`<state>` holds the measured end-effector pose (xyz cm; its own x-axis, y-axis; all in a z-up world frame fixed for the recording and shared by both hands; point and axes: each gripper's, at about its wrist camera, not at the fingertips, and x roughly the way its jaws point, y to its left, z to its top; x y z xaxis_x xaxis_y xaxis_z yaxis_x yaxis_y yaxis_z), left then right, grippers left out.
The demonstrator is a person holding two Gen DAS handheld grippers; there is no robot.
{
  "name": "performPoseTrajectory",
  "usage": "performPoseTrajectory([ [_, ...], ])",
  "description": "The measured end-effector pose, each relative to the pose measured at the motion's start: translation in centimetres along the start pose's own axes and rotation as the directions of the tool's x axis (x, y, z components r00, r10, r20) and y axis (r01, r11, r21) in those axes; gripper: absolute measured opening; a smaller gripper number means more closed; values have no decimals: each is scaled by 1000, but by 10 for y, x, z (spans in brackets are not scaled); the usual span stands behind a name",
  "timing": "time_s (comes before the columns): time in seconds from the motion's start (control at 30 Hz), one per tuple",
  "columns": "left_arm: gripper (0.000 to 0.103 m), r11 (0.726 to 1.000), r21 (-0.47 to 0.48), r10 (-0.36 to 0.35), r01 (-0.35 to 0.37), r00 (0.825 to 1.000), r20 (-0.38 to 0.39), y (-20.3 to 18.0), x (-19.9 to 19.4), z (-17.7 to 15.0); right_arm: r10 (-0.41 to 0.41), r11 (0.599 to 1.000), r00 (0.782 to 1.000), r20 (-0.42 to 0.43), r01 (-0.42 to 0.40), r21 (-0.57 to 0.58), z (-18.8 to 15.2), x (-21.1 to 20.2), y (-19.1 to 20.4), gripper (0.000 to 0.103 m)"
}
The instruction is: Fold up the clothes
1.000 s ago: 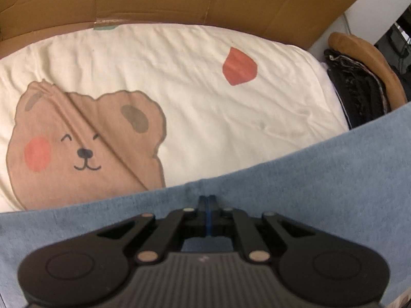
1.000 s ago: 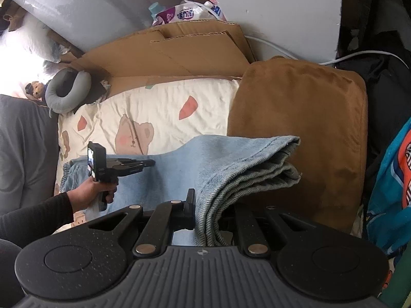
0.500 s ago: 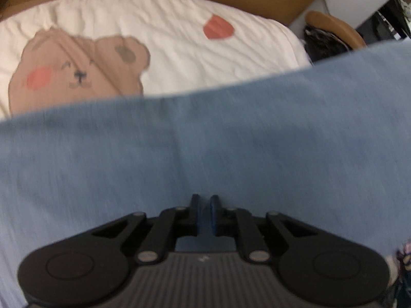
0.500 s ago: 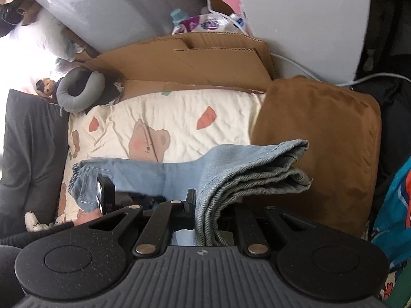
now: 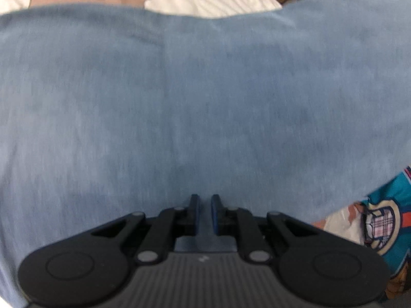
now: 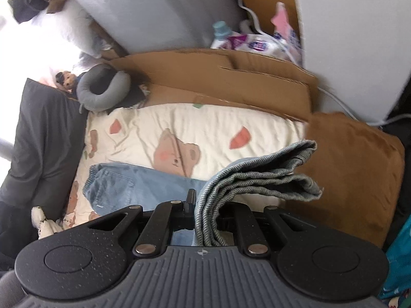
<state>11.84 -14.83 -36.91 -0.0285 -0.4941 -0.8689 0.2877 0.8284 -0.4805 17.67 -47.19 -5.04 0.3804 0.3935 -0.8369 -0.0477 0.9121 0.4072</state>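
Note:
Light blue jeans (image 5: 205, 97) fill the left wrist view, blurred and close. My left gripper (image 5: 204, 213) hovers low over that denim with its jaws a narrow gap apart and nothing pinched between them. In the right wrist view the waist end of the jeans (image 6: 115, 187) lies flat on the cream bear-print bedsheet (image 6: 205, 118). The bunched leg ends (image 6: 259, 179) stick out in stacked layers past my right gripper (image 6: 205, 205), which is shut on them. The left gripper does not show in the right wrist view.
A brown cushion (image 6: 352, 169) sits right of the sheet, flattened cardboard (image 6: 231, 84) behind it. A grey neck pillow (image 6: 102, 89) and dark grey fabric (image 6: 41, 141) lie at the left. A teal printed garment (image 5: 380, 225) shows at the lower right.
My left gripper has let go of the denim edge, its jaws parted slightly, and the jeans now fill its view. The right gripper has lifted the leg ends; the waist now lies flat.

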Motion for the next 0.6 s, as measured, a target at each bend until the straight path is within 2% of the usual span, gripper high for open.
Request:
performPoseTrajectory([
  [0.07, 12, 1000, -3, -10, 10, 1000, -8, 4, -3, -7, 10, 1000, 1000, -3, -10, -20, 7, 3, 15, 9],
  [0.17, 20, 1000, -4, -24, 24, 1000, -3, 11, -12, -16, 24, 998, 1000, -7, -24, -49, 17, 8, 38, 9],
  [0.3, 29, 1000, -20, -8, 9, 999, 32, 22, -30, -25, 42, 996, 999, -15, -43, -83, 28, 16, 69, 9],
  [0.47, 42, 995, -90, 47, -35, 989, 137, 46, -68, -34, 62, 991, 997, -36, -66, -116, 36, 31, 106, 9],
  [0.53, 52, 991, -130, 58, -32, 978, 200, 60, -89, -39, 67, 989, 997, -43, -72, -129, 38, 38, 120, 9],
  [0.6, 54, 984, -171, 84, -39, 961, 262, 74, -109, -45, 74, 988, 996, -43, -79, -131, 40, 46, 133, 9],
])
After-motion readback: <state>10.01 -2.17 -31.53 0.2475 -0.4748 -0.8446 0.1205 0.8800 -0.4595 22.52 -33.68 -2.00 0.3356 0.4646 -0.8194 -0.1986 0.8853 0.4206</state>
